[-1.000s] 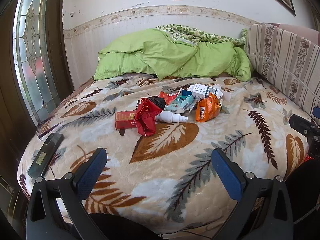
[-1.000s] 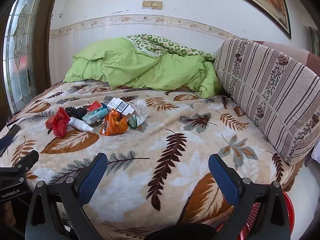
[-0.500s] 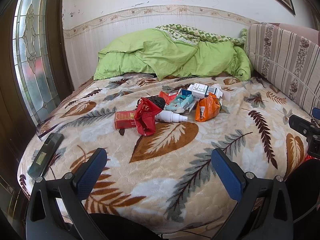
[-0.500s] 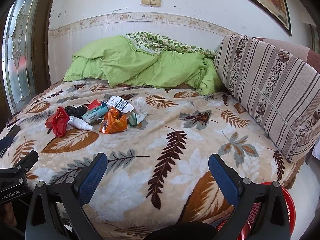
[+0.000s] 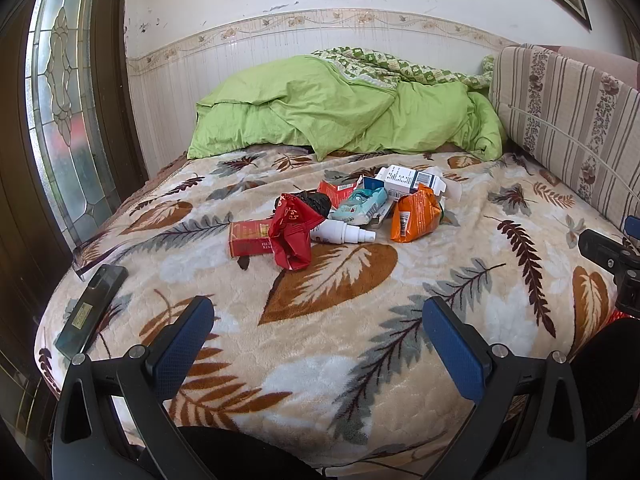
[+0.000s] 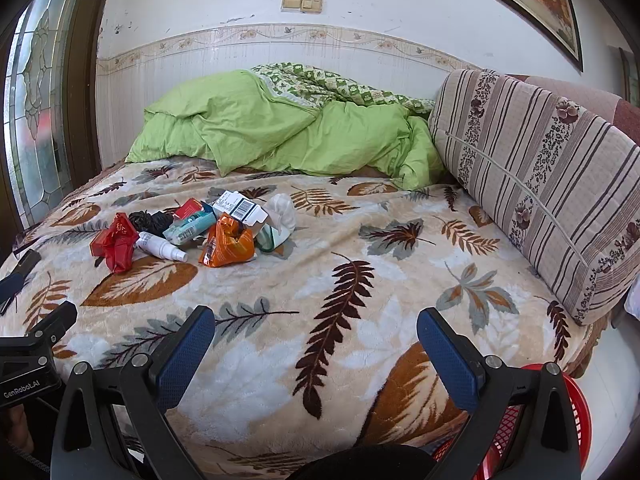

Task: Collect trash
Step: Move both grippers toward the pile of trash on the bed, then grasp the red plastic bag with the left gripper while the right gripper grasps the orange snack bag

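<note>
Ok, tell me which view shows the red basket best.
The right wrist view. The red basket shows there at the bed's near right corner, with its rim and mesh wall visible behind the right gripper. The left wrist view catches only a red sliver at the right edge.

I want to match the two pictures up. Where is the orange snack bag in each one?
Left wrist view: the orange snack bag lies right of centre, at the right end of the trash pile.
Right wrist view: the orange snack bag lies left of centre, on the blanket.
Shared landmark: the white spray bottle lies just left of it in both.
</note>
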`<state>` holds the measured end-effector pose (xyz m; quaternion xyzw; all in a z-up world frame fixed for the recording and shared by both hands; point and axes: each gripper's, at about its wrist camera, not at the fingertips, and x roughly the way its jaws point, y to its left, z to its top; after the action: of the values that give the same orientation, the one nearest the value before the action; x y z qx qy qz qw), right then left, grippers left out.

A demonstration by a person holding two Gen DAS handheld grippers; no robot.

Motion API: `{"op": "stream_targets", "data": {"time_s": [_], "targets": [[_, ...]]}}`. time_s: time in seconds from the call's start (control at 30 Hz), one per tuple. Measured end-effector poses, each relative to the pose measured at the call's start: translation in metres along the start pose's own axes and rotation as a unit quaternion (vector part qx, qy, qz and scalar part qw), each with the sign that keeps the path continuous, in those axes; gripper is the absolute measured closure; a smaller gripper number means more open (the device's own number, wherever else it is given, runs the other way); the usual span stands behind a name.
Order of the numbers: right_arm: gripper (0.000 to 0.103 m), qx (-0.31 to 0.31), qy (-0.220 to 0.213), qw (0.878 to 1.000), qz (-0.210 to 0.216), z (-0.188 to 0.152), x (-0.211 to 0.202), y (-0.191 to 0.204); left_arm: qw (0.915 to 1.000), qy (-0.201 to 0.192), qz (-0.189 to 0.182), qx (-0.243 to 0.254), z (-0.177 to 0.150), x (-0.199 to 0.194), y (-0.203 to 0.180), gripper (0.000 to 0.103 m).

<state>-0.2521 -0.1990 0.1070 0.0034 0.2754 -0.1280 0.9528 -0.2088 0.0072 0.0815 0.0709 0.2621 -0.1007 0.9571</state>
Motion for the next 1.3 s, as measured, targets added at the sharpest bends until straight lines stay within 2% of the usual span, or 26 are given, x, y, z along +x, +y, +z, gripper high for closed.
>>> {"op": "stream_targets", "data": {"time_s": [0.53, 0.73, 0.87, 1.1, 1.17, 1.23, 1.3], "targets": [[0.001, -0.001, 0.001, 1.000, 0.001, 0.000, 0.000, 0.000, 1.0000, 0.002, -0.001, 0.000, 0.000, 0.000, 0.000, 0.000], [0.001, 0.006, 0.014, 1.000, 0.012, -0.001, 0.005, -0.001, 0.9990, 0.032, -0.009, -0.028, -0.004, 0.012, 0.011, 0.000], [0.001, 0.013, 0.035, 0.999, 0.038, 0.002, 0.016, 0.002, 0.9959, 0.059, -0.021, -0.065, 0.004, 0.028, 0.024, 0.000], [0.009, 0.044, 0.087, 0.988, 0.119, 0.024, 0.061, 0.019, 0.9874, 0.095, -0.024, -0.125, 0.028, 0.071, 0.053, 0.000], [0.011, 0.059, 0.104, 0.983, 0.137, 0.033, 0.079, 0.024, 0.9861, 0.097, -0.018, -0.134, 0.035, 0.084, 0.057, 0.002], [0.011, 0.081, 0.121, 0.977, 0.153, 0.045, 0.101, 0.029, 0.9857, 0.100, -0.009, -0.135, 0.041, 0.097, 0.060, 0.010], [0.011, 0.093, 0.139, 0.972, 0.162, 0.055, 0.125, 0.035, 0.9839, 0.109, -0.012, -0.141, 0.046, 0.111, 0.063, 0.013]]}}
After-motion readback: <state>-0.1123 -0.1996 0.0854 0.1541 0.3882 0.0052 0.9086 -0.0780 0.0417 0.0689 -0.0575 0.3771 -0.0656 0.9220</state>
